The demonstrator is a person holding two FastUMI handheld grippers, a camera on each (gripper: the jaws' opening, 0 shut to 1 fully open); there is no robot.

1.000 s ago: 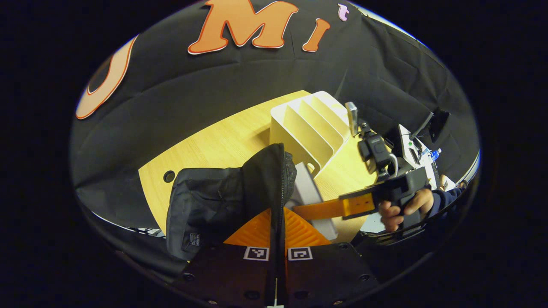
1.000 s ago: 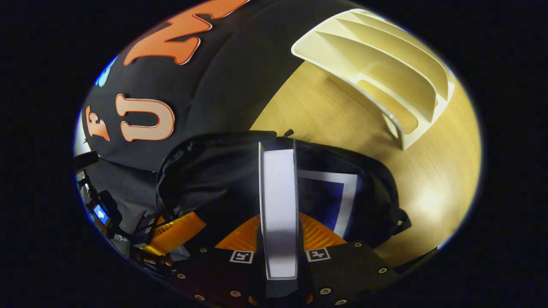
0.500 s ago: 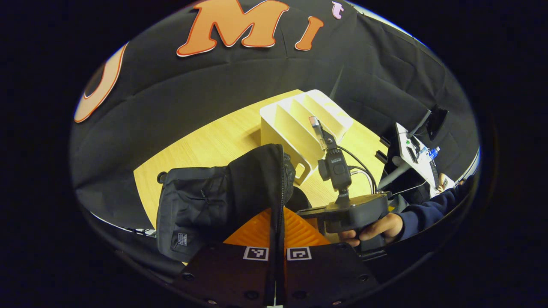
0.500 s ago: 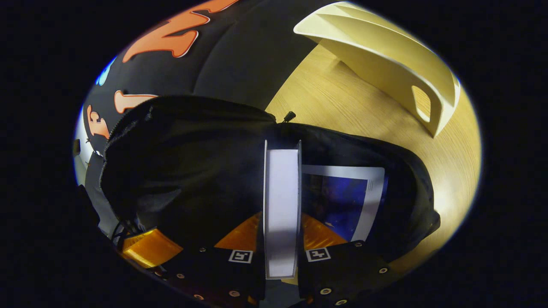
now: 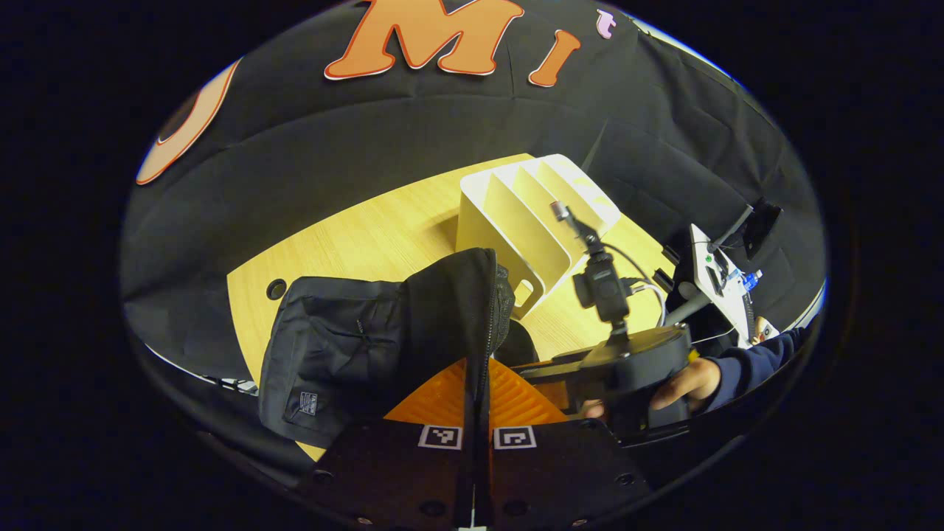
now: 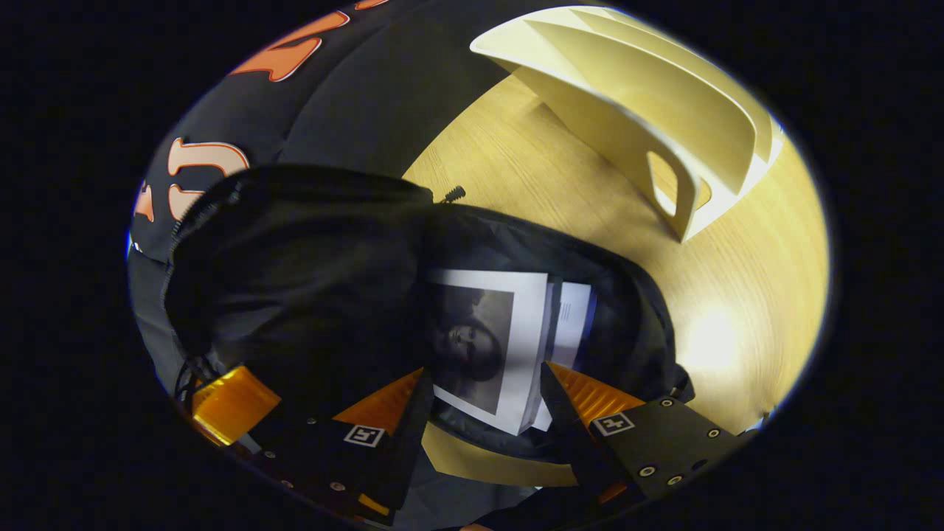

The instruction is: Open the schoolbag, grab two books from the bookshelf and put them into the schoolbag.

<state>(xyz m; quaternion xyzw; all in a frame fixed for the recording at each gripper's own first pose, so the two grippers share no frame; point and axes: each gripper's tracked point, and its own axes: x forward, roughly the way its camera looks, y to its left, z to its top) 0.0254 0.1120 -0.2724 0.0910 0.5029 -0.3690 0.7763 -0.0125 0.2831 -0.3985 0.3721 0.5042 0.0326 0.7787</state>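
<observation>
Setting: recording booth, staged as a study corner. Evidence: black cloth wall (image 5: 354,169) draped behind and around; light wood-grain table (image 5: 369,236) with a round cable hole (image 5: 276,288); cream slotted bookshelf (image 5: 531,214) standing on it; black schoolbag (image 5: 369,339) on the tabletop; stand-mounted equipment (image 5: 726,269) at the side.

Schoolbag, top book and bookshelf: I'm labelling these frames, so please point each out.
schoolbag (image 5: 332,346): left gripper view, front pocket panel.
top book (image 6: 483,335): right gripper view, cover picture.
bookshelf (image 6: 627,110): right gripper view, side wall.
</observation>
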